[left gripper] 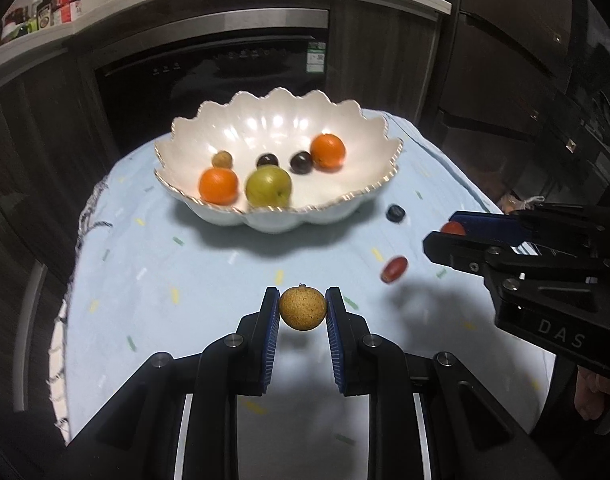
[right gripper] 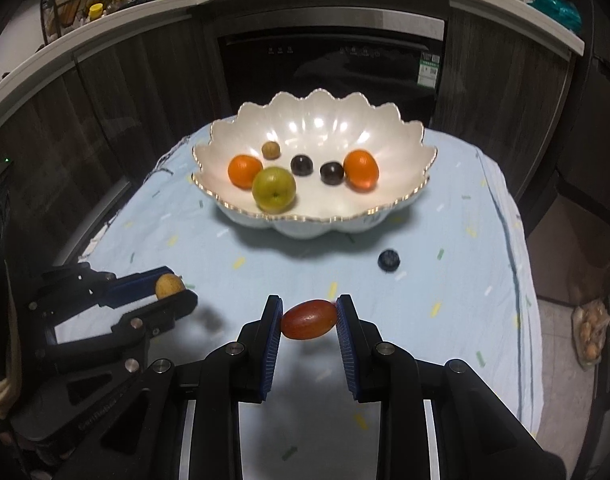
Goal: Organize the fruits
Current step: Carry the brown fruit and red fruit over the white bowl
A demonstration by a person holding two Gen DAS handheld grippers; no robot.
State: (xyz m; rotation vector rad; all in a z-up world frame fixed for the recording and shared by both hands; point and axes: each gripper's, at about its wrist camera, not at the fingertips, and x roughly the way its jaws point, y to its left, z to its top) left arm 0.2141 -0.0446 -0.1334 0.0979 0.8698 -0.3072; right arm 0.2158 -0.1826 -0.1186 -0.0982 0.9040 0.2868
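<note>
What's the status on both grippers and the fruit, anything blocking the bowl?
Left gripper shut on tan round fruit. Right gripper shut on red oval fruit. Bowl holds six fruits; one dark berry loose on cloth. Path clear.

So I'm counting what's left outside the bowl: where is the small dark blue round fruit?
The small dark blue round fruit lies on the pale blue cloth, just in front of the scalloped white bowl, toward its right end in both wrist views.

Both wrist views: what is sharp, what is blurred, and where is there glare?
Left wrist view: the speckled tan round fruit is sharp, the red oval fruit is smeared. Right wrist view: the scalloped white bowl is soft, with glare inside. Both views bend the counter.
</note>
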